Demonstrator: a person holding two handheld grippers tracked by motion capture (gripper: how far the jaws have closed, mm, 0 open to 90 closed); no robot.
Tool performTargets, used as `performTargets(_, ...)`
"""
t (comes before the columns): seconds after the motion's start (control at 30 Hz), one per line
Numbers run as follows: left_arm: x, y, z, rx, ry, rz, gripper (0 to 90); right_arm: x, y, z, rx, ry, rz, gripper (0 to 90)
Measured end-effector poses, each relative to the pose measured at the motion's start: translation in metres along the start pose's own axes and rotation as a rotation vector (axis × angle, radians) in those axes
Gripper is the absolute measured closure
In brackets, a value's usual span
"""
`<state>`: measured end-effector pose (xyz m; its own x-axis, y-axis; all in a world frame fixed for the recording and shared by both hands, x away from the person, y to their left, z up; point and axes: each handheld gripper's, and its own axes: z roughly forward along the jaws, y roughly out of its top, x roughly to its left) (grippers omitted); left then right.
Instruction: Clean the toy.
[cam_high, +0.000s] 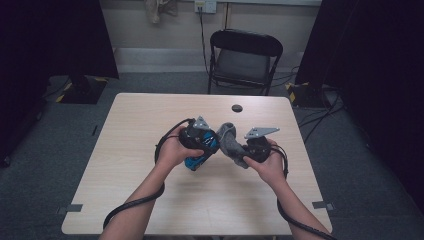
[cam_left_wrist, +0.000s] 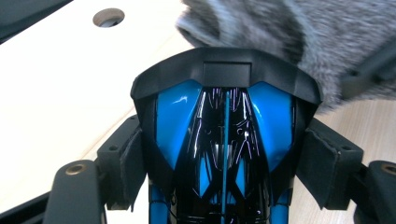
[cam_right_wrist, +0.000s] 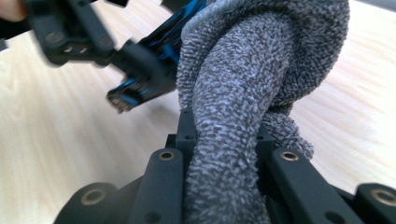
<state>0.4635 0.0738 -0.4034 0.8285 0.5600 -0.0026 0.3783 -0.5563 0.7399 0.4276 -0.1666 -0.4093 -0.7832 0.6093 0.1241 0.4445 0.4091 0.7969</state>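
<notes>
Clamped in the left gripper (cam_high: 206, 142) above the pale wooden table (cam_high: 140, 175), a glossy blue-and-black toy car (cam_left_wrist: 224, 140) meets the grey fluffy cloth (cam_right_wrist: 233, 140) pinched by the right gripper (cam_high: 248, 149), whose wiping pull could twist the car loose.

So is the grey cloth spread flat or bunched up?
Bunched up: the grey cloth is twisted into a thick roll, pinched in the right claw above the table.

High view: overhead, facing forward across the pale wooden counter (cam_high: 150, 200). Both gripper views: close-up, sharing the grey fuzzy cloth (cam_right_wrist: 233, 116).
</notes>
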Motion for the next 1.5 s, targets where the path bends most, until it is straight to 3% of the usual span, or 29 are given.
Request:
performTargets(0.17, 0.000, -0.002, -0.004, -0.003, -0.004, -0.007, 25.3, 0.001, -0.001, -0.004, -0.006, 0.012, 0.001, 73.6)
performTargets(0.23, 0.001, -0.003, -0.005, -0.008, -0.009, -0.018, 25.4, -0.001, 0.000, -0.006, -0.019, -0.008, 0.012, 73.7)
performTargets(0.4, -0.009, -0.003, -0.010, -0.016, -0.036, 0.011, 25.4, -0.015, 0.006, -0.014, -0.053, -0.086, 0.063, 73.6)
performTargets(0.53, -0.017, 0.000, -0.009, -0.027, -0.062, 0.027, 25.3, -0.020, 0.015, -0.009, -0.060, -0.084, 0.086, 73.6)
performTargets(0.67, -0.023, 0.003, -0.005, -0.019, -0.084, 0.040, 25.3, -0.009, 0.024, 0.004, -0.041, -0.040, 0.041, 73.6)
performTargets(0.73, -0.020, 0.000, -0.003, -0.002, -0.058, 0.042, 25.3, -0.005, 0.026, 0.011, -0.031, -0.022, 0.022, 73.6)
performTargets(0.8, -0.017, -0.004, -0.003, -0.007, -0.060, 0.025, 25.4, -0.005, 0.025, 0.011, -0.035, -0.005, 0.030, 73.6)
performTargets(0.97, -0.011, -0.010, -0.003, 0.012, -0.034, 0.007, 25.4, -0.003, 0.025, 0.009, -0.038, -0.003, 0.014, 73.7)
performTargets(1.2, -0.001, -0.013, -0.004, -0.009, 0.000, -0.033, 25.4, 0.004, 0.024, 0.004, -0.046, 0.010, -0.005, 73.6)
performTargets(1.5, 0.008, -0.013, -0.009, -0.034, 0.027, -0.066, 25.3, 0.005, 0.004, 0.004, -0.009, 0.051, 0.006, 73.6)
